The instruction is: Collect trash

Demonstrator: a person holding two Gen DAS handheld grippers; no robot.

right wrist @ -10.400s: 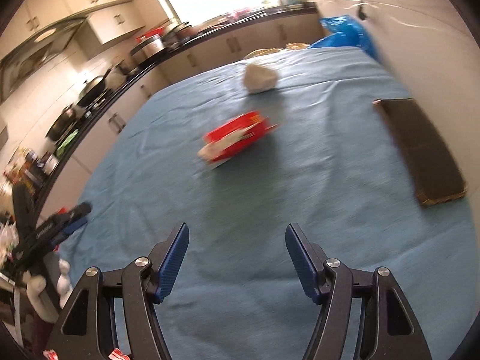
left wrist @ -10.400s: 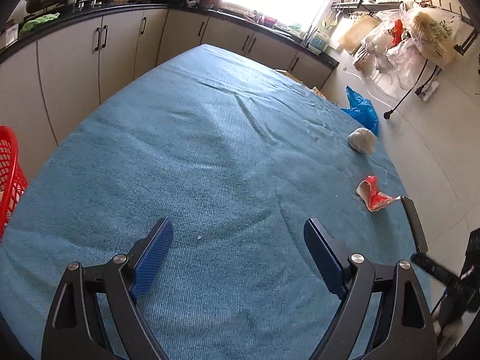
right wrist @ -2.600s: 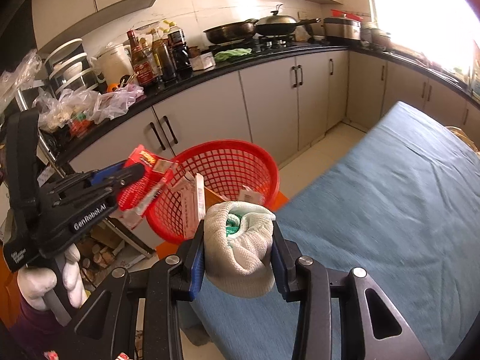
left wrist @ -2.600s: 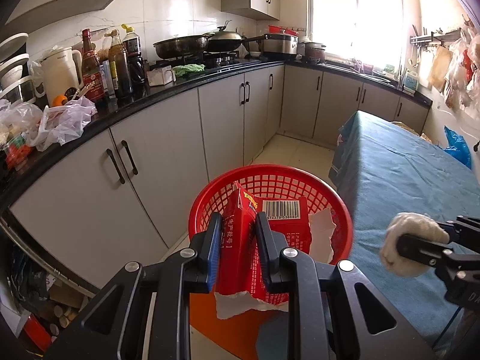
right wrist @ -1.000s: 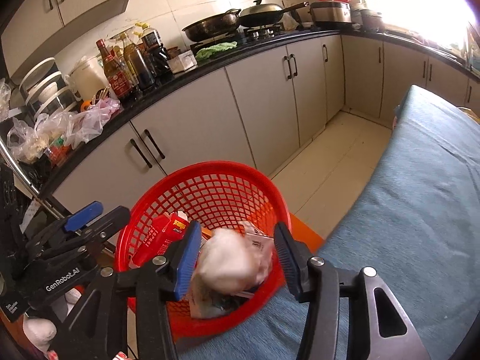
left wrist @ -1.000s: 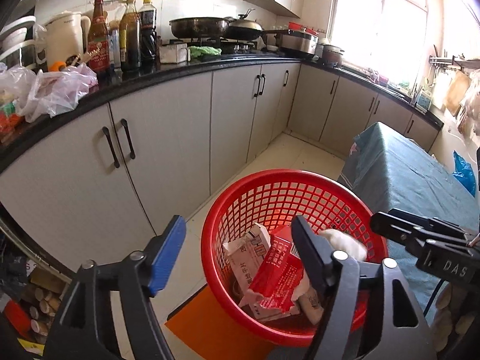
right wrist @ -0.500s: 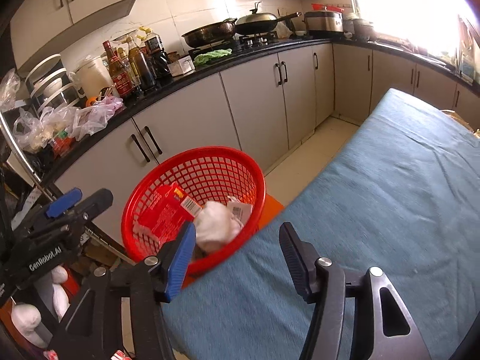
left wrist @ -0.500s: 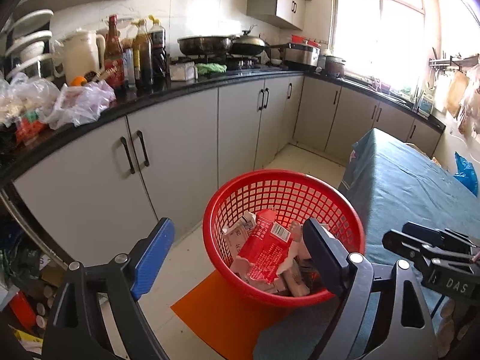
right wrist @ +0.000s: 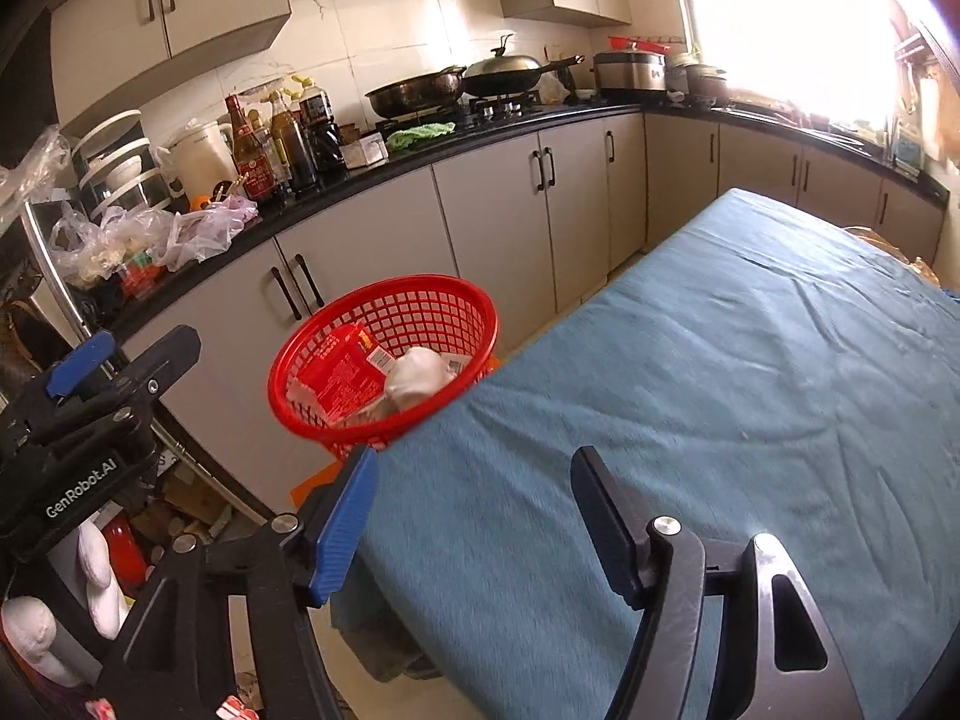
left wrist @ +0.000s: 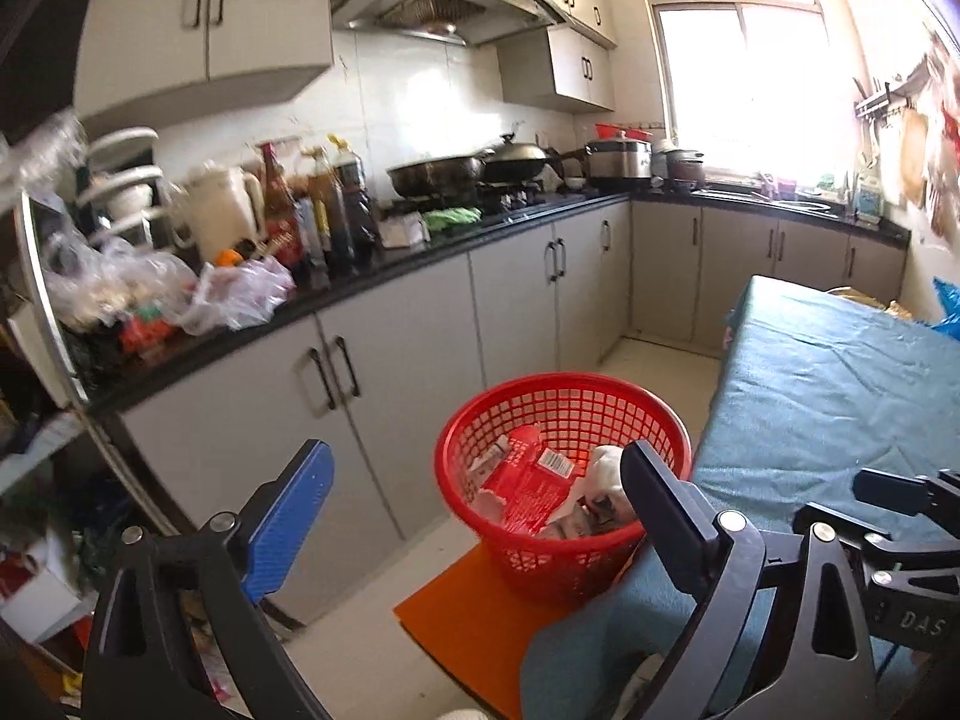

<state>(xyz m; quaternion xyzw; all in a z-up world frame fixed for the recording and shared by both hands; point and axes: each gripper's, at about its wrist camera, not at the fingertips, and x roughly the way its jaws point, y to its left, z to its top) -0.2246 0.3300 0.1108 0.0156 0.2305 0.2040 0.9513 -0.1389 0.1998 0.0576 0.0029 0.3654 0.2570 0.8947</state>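
Domestic kitchen. Grey base cabinets (left wrist: 414,324) run under a black countertop (right wrist: 336,186) along two walls; woks (right wrist: 420,93) sit on a gas hob beneath an extractor hood (left wrist: 438,0); sauce bottles (left wrist: 312,210), a kettle (left wrist: 216,210) and a window (left wrist: 744,84) complete the room.

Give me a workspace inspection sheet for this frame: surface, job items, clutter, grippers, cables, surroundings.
Surface: blue cloth on table, no trash seen on it.
Job's things: red basket on floor beside table, holding red carton and white wad.
Clutter: plastic bags, bottles on counter.
Grippers: left gripper and right gripper open, jaws have just been opening, nothing between fingers.
Cables: nothing seen.
Surroundings: grey cabinets, woks on stove, bright window.
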